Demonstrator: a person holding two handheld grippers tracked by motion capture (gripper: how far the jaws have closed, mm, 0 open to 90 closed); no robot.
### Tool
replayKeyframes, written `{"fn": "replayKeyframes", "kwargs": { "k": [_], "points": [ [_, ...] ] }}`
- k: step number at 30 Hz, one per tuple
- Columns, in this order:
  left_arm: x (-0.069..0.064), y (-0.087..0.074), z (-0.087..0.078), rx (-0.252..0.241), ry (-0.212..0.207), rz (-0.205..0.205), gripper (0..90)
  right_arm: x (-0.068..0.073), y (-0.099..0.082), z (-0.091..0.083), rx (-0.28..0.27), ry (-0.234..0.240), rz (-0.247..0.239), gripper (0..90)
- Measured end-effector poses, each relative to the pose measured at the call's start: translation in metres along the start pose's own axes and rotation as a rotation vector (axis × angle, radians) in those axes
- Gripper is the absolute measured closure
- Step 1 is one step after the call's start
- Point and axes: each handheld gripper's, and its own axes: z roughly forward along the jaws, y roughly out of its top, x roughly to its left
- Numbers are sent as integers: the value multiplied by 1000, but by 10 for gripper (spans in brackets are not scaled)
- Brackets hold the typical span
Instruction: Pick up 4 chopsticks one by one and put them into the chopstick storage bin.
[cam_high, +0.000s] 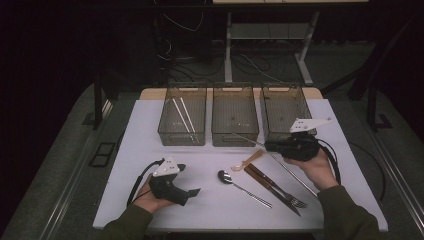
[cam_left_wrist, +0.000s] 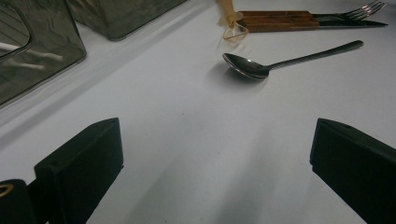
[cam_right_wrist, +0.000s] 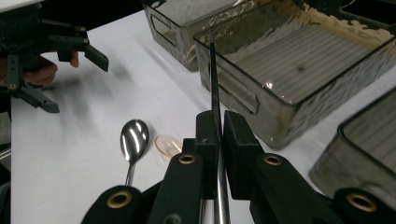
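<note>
The work in hand looks like sorting cutlery from the table (cam_high: 150, 200) into three clear bins standing in a row at the far edge. The right hand-held gripper (cam_right_wrist: 215, 135) has its jaws clamped tight on a thin metal rod, probably a chopstick (cam_right_wrist: 214, 84). In the high view the right hand-held gripper (cam_high: 292, 145) sits at about three o'clock from the table's middle, and the chopstick (cam_high: 250, 139) points out from it toward ten o'clock, its tip just at the near wall of the middle bin (cam_high: 235, 137). The right gripper view shows the tip over that bin's near rim, not yet inside.

The left hand-held gripper (cam_high: 172, 182) rests at about eight o'clock, its jaws spread wide and holding nothing, with bare table between them in its own view.

As for progress: the left bin (cam_high: 170, 135) already holds two pale sticks (cam_high: 182, 115). The middle bin appears to hold nothing but a few specks, and the right bin (cam_high: 286, 107) looks vacant too, though the right hand hides part of it. On the table there remain a spoon (cam_high: 225, 176) near six o'clock, a small amber plastic spoon (cam_high: 247, 161) just beyond it, a wooden-handled knife (cam_high: 262, 181) and fork (cam_high: 287, 195) side by side, and another thin metal rod (cam_high: 295, 176) lying near the right wrist. So I judge the job well short of half done, with one piece in transit.
</note>
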Motion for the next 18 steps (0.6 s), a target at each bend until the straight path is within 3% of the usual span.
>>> {"fn": "replayKeyframes", "kwargs": {
  "k": [11, 18],
  "points": [
    [1, 0, 0, -6, 3, 8, 13, 0, 28, 21, -4, 7, -12, 851],
    [1, 1, 0, -5, 7, 9, 14, 3, 54, 35, 11, -27, -20, 851]
  ]
}}
